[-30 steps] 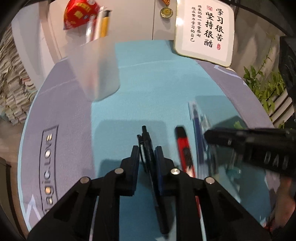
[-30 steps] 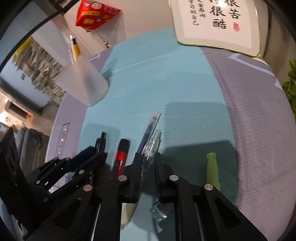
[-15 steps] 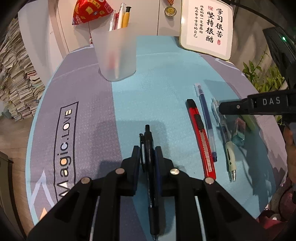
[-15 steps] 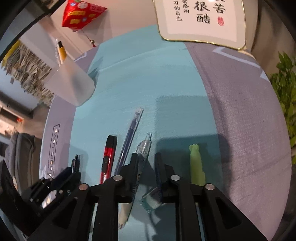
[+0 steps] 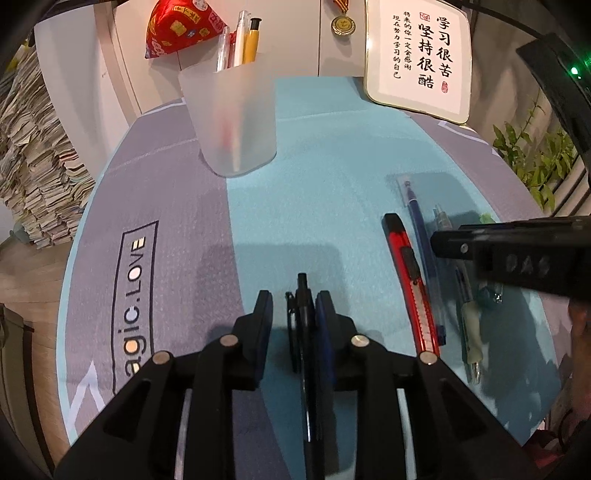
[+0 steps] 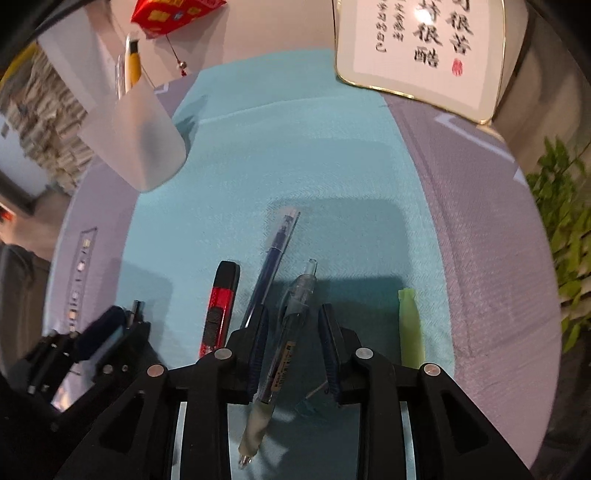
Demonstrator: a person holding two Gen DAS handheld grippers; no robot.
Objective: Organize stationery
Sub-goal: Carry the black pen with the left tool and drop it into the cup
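A frosted pen cup (image 5: pixel 232 118) with several pens stands at the back left; it also shows in the right wrist view (image 6: pixel 136 133). My left gripper (image 5: pixel 294 306) is open around a black pen (image 5: pixel 306 332) that rests against its right finger. My right gripper (image 6: pixel 291 321) is open over a clear pen (image 6: pixel 291 325) lying on the mat between its fingers. A red utility knife (image 5: pixel 410 280), a blue pen (image 5: pixel 421 236) and a green eraser-like piece (image 6: pixel 410 325) lie on the teal mat (image 5: pixel 332 177).
A framed calligraphy sign (image 5: pixel 417 55) leans at the back right. A red pouch (image 5: pixel 181 26) and a medal (image 5: pixel 343 24) hang on the wall. A paper stack (image 5: pixel 33 155) stands left, a plant (image 5: pixel 535 158) right. A small binder clip (image 6: pixel 314 402) lies under my right gripper.
Both grippers' jaws have opened wider than half a second ago. The left gripper moved closer to the cup. The right gripper lowered over the clear pen.
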